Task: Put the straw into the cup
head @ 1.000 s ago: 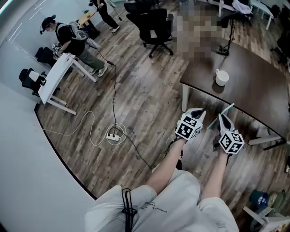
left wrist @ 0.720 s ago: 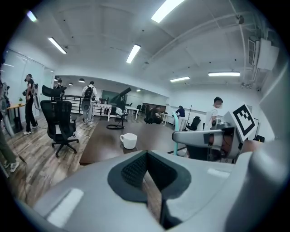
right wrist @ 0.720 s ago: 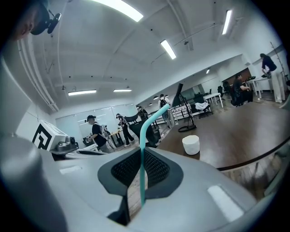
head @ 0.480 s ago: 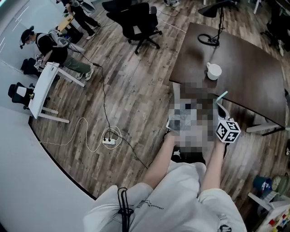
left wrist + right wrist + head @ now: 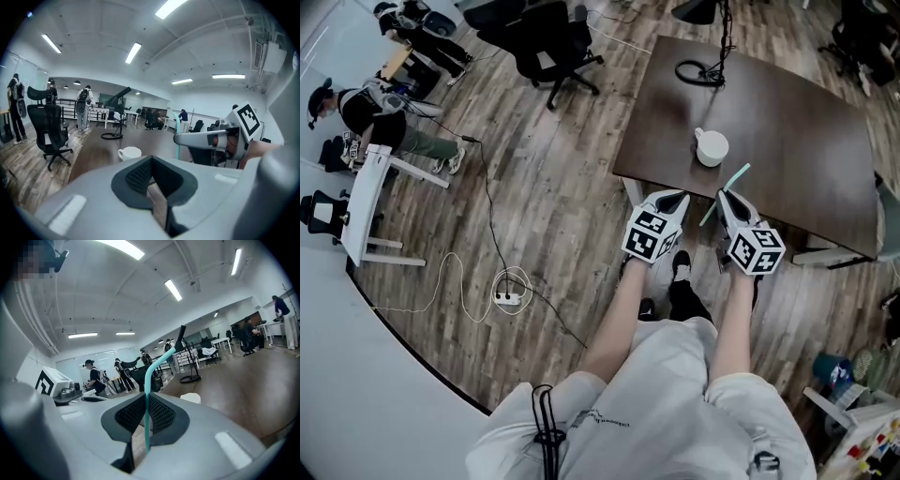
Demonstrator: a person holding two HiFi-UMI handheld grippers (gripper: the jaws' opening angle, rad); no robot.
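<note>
Head view looks steeply down on your two arms, held side by side at the near edge of the dark brown table [image 5: 787, 122], with wood flooring beneath. Your right gripper [image 5: 724, 196] is clamped on the teal straw [image 5: 739, 176], which slants up and to the right, its upper end over the tabletop near the white cup [image 5: 711, 148] but apart from it and outside it. That cup stands upright close to the table's near edge, just beyond the tips of both grippers. Right gripper view confirms the hold: your right gripper [image 5: 145, 397] has its jaws pressed together on the straw [image 5: 146, 418], which rises between the ribbed pads and bends to the right at the top, with the cup [image 5: 191, 398] just behind the jaw tips. Your left gripper [image 5: 674, 197] carries nothing; in the left gripper view its [image 5: 152, 159] jaws meet with no object between them, the cup [image 5: 130, 153] sits ahead and slightly left, and the straw [image 5: 178, 151] stands upright at the tip of your right gripper [image 5: 177, 138]. A looped black cable [image 5: 698, 72] lies farther back on the table, and a black office chair [image 5: 548, 47] stands on the floor to its left.
</note>
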